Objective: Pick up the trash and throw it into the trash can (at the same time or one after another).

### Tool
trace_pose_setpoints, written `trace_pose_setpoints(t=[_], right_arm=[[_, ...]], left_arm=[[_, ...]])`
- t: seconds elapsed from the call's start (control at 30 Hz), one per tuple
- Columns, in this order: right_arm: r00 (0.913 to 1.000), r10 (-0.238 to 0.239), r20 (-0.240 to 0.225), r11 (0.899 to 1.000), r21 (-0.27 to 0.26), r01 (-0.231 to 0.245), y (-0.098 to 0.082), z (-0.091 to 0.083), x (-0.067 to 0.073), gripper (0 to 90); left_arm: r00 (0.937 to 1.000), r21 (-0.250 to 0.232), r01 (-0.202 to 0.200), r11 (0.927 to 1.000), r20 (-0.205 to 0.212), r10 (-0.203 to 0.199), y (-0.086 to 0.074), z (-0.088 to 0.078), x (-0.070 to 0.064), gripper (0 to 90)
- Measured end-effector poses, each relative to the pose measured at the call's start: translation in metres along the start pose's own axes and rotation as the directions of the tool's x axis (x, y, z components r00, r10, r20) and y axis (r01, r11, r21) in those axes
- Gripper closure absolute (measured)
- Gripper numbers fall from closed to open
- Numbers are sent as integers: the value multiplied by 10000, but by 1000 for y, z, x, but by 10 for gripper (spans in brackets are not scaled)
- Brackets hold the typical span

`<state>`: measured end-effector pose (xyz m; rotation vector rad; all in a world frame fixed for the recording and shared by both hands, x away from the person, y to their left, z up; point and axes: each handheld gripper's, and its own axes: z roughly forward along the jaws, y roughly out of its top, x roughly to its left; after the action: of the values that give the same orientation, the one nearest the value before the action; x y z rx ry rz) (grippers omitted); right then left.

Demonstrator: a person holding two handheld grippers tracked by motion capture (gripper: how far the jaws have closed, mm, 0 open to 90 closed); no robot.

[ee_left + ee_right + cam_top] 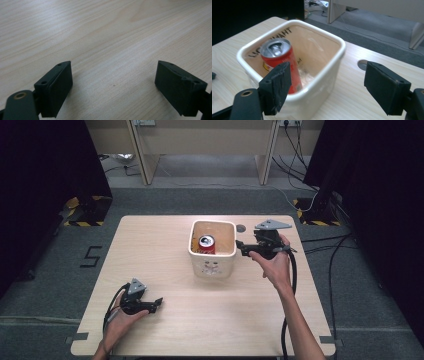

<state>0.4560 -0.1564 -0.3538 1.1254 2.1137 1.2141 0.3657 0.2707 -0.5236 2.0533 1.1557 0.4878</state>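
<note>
there is one cream tub [212, 256] on the wooden desk [165, 250], and everything else sits around it. inside the tub stands one red can [206, 244], upright, its silver top and pull tab facing up, set toward the tub's left inner wall as seen from the person's side; in the right gripper view the can [283, 60] stands against the near wall of the tub [322, 75], with dark lettering printed on the wall behind it. there are two grippers, one in each hand. the right gripper [242, 248] is just beside the tub's right wall, held up off the desk with its jaws pointing level at the tub; the right hand [274, 265] wraps it from below and the forearm stretches back toward the near edge of the desk. its jaws are released, standing wide apart with nothing between them, one jaw in front of the tub's near rim in its own view and the other over bare desk. one round hole [241, 227] in the desk lies just behind the tub's right corner. the left gripper [157, 302] is well apart from the tub, toward the near left, low over the desk in the left hand [122, 320], pointing right. its jaws are released too, spread wide over bare wood.
</note>
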Motion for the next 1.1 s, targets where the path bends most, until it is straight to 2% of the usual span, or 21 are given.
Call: trace_pose_setpoints(t=[0.07, 0.33, 0.53, 0.73, 1.1], right_arm=[[9998, 173, 135, 9999, 8, -173, -6, -7, -6, 225], [9975, 318, 634, 9994, 89, -325, -30, -32, -25, 247], [9922, 416, 1172, 9986, 290, -453, -57, -49, -39, 280], [9874, 621, 1452, 9967, 430, -690, -81, -59, -50, 326], [9761, 701, 2058, 9933, 755, -873, -114, -64, -57, 358]], left_arm=[[10000, 0, 2, 10000, 0, -2, 0, 0, 0, 138], [10000, 3, 0, 10000, 0, 0, 0, 0, 0, 138], [10000, 2, 0, 10000, 0, 0, 0, 0, 0, 138], [10000, 11, -2, 10000, -1, 2, 0, 0, 0, 138], [10000, 13, -3, 10000, -1, 3, 0, 0, 0, 138]])
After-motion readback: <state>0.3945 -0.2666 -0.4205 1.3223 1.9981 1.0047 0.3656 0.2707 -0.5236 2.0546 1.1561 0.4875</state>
